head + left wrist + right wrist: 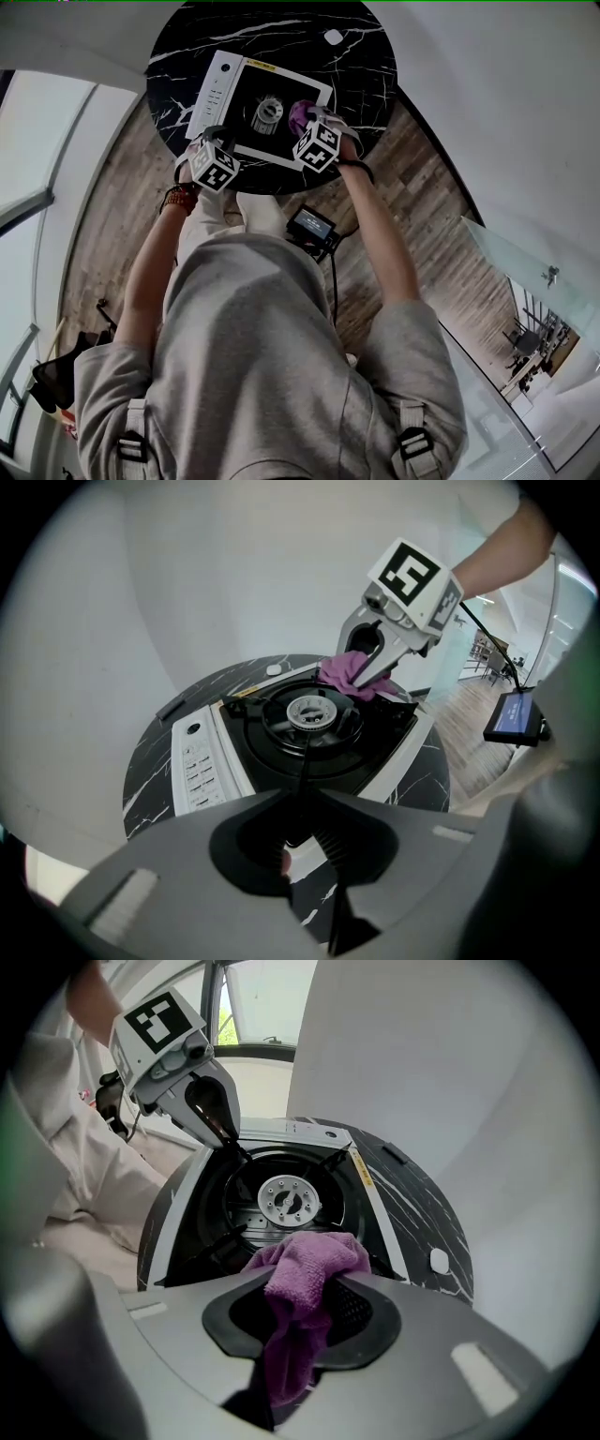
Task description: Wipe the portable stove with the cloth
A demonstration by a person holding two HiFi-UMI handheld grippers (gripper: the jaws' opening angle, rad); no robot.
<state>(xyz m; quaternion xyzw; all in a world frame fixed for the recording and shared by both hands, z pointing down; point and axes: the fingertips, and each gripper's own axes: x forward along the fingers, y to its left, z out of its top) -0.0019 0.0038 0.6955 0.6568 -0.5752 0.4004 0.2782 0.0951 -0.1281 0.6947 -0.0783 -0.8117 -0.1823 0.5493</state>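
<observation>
On the round black marble table (366,56) sits the white-framed black portable stove (246,94) — left gripper (305,841) pinched narrow on its thin black support prong (304,761). Right gripper (305,1316) clamps the purple terry cloth (314,1260) at the stove's edge. Risk: cloth snags a prong — dragging the stove.

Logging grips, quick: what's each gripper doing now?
Left gripper: closed on the stove.
Right gripper: closed on the cloth.
</observation>
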